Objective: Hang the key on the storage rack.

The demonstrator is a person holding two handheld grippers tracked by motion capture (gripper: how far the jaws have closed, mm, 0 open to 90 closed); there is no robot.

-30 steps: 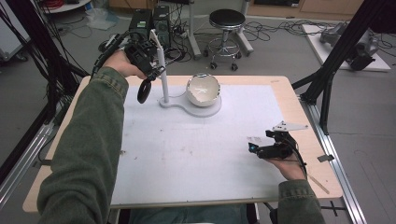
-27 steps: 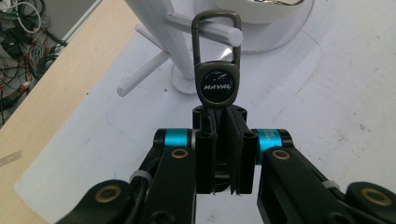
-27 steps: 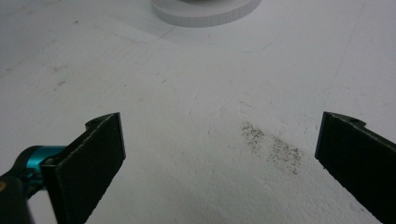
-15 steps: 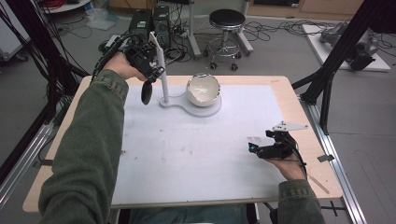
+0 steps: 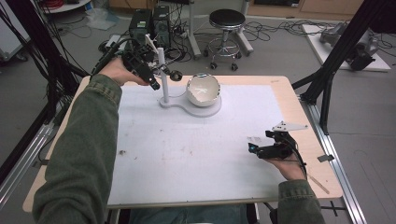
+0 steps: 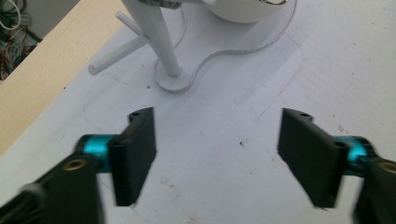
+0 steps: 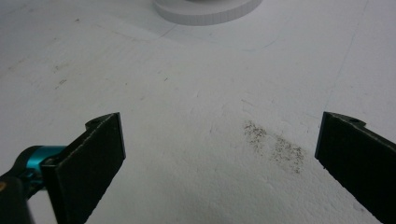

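Note:
A white stand rises from a flat white base that also carries a white bowl. My left gripper is held right beside the stand's post at the far left; in the left gripper view it is open and empty above the mat, with the post and its pegs just ahead. A black round-ended thing sits close to the post's right side at peg height; whether it hangs on a peg I cannot tell. My right gripper rests low at the front right, open and empty.
A white mat covers the wooden table. A grey smudge marks the mat in front of my right gripper. Beyond the far edge stand a stool, computer boxes and cables; black frame legs rise at the right.
The black round-ended thing went from hanging low left of the post, below my left gripper, to peg height on the post's right. The left gripper shifted toward the post. The right gripper stayed put.

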